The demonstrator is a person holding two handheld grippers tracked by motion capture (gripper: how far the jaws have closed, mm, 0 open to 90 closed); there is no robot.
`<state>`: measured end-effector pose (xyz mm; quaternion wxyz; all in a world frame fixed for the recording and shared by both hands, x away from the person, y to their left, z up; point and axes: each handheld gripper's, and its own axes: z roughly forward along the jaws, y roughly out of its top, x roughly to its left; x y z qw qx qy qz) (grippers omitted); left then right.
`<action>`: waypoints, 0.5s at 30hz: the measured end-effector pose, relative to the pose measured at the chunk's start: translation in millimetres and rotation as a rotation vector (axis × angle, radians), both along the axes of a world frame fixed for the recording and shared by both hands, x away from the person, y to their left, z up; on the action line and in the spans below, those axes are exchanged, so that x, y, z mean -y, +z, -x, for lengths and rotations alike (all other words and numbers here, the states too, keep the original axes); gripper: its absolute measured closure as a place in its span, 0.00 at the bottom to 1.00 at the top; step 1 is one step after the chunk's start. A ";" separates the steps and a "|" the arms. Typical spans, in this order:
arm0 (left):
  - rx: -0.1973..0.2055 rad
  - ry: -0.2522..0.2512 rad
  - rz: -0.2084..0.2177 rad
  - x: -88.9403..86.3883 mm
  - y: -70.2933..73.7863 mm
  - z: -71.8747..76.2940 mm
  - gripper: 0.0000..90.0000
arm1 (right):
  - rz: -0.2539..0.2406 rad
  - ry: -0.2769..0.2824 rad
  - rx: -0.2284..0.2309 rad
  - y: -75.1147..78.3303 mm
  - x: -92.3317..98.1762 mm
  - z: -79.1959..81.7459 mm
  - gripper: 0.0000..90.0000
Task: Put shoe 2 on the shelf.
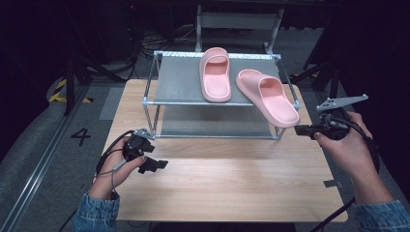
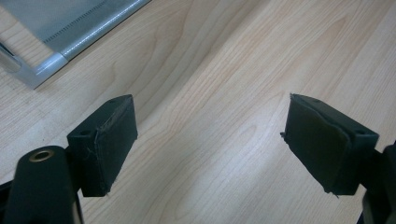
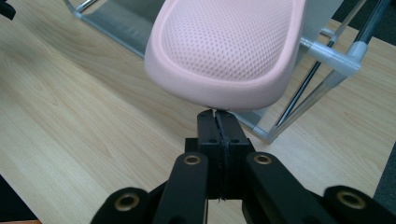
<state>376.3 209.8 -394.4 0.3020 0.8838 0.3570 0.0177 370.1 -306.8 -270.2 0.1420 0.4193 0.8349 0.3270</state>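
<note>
Right gripper view puts my right gripper (image 3: 218, 113), jaws pressed together, at the overhanging slipper's (image 3: 224, 51) heel, so I should nudge it onto the rack (image 1: 159, 102); left gripper (image 2: 210, 149) idles open.

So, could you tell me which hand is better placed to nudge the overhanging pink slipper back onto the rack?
The right. Its gripper, fingers shut with nothing between them, sits just below the slipper's heel. The left gripper, open, is over bare table, well away.
</note>
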 end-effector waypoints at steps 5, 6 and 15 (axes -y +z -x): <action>0.004 0.008 0.001 -0.7 -1.5 -1.3 0.20 | 0.036 0.003 -0.005 4.6 -5.2 -9.6 1.00; -0.005 0.011 0.009 -0.2 -2.3 -0.7 0.20 | 0.040 0.005 -0.004 5.5 -6.3 -11.8 1.00; -0.004 0.014 0.005 -2.6 -3.2 -0.1 0.20 | 0.061 0.028 -0.014 6.8 -27.6 -31.3 1.00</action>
